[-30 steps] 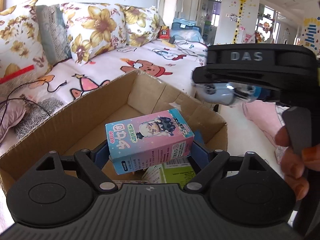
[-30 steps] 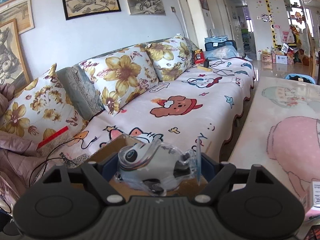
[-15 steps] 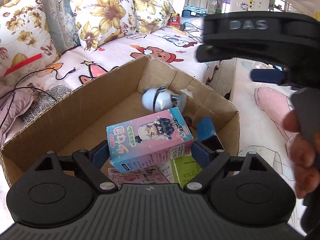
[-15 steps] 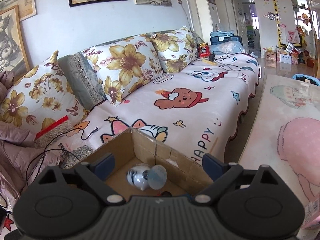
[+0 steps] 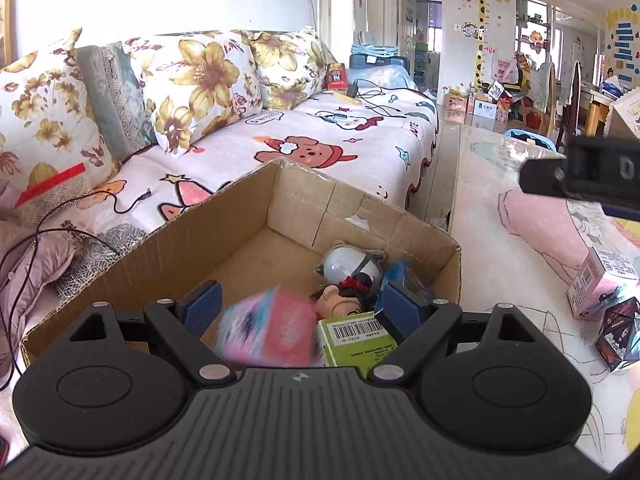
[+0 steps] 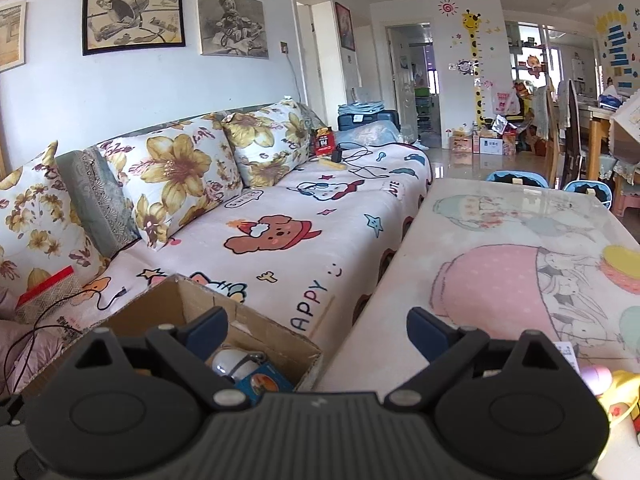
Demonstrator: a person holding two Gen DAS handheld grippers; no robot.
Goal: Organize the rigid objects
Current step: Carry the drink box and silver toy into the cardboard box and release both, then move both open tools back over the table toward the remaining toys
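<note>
Left wrist: pink box (image 5: 269,330) blurred, perhaps falling

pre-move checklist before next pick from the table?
1. Right tongs open with nothing between them, having just opened: ok.
2. Left tongs open; blurred pink carton apparently falling into the brown cardboard box: ok.
3. Pink carton settled: cannot tell.
4. White round toy in clear packaging inside box: ok.
5. Next items reachable: pink box and dark faceted toy lie on the table: ok.
</note>
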